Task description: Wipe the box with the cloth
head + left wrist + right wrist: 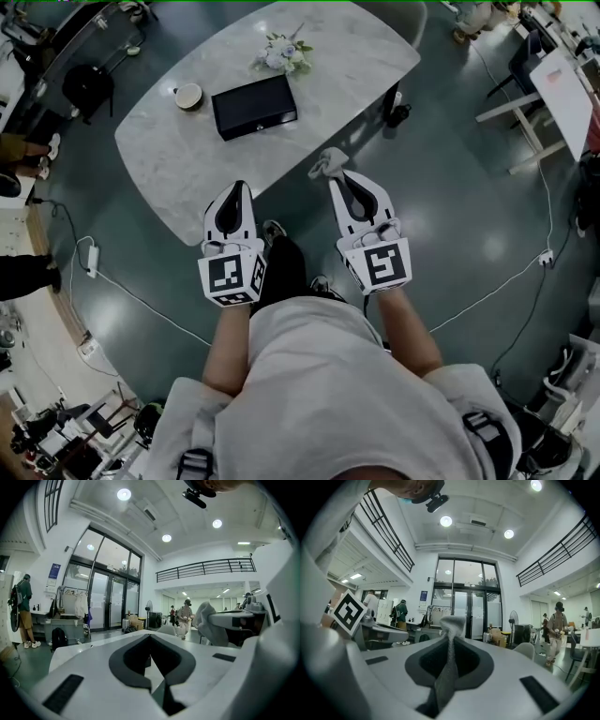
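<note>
Head view: person's shirt (309,375) lies nearest. Left gripper (241,187) has its fingers together, holding nothing. Right gripper (339,176) has its fingers clamped on the cloth (328,163), near the bench (366,56) edge. The box (254,106) lies on the bench, well apart from both grippers. A cup (188,96) stands beside it, contents unclear.
Left gripper view: fingers closed, the cloth off to the right.
Right gripper view: a strip of cloth pinched between the fingers.
Only the head view shows the box.

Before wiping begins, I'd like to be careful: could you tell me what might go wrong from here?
1. The right gripper pinches only a thin fold of the cloth, which might slip out under wiping pressure.
2. The cup and flowers stand close to the box; a wide stroke could knock them.
3. Nothing steadies the box, so it may slide.
</note>
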`<state>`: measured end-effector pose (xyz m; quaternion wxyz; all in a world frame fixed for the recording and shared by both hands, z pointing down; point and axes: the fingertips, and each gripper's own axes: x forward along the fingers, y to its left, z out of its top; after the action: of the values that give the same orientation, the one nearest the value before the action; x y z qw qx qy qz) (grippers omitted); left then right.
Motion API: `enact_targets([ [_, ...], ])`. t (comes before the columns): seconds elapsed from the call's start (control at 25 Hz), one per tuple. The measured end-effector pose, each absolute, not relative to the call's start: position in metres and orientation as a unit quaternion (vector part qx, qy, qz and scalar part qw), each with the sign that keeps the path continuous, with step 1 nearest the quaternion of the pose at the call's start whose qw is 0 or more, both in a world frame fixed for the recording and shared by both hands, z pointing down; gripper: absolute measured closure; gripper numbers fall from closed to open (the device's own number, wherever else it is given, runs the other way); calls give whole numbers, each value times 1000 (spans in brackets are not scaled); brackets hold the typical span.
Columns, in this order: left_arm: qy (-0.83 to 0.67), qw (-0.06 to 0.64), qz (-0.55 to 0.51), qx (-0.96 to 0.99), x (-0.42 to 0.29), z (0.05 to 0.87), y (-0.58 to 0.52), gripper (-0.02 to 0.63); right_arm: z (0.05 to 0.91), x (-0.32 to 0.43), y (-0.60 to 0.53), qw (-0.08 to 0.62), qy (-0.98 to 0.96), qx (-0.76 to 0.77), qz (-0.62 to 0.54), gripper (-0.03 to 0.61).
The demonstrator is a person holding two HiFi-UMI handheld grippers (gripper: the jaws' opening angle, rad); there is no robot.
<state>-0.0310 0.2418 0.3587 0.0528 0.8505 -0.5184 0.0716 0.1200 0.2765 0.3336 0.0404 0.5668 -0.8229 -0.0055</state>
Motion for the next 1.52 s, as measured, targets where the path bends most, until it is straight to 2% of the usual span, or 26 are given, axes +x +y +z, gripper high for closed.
enact_targets([
  [0.68,-496,115,101,855,-91,404,43,592,347,53,73,91,-845,527,-6,538],
  [1.28,-560,180,152,794,-123,478,-35,592,408,4,-51,145,-904,400,36,538],
  [1.52,-601,208,158,755,-137,498,-62,592,450,-35,-94,215,-927,304,42,538],
])
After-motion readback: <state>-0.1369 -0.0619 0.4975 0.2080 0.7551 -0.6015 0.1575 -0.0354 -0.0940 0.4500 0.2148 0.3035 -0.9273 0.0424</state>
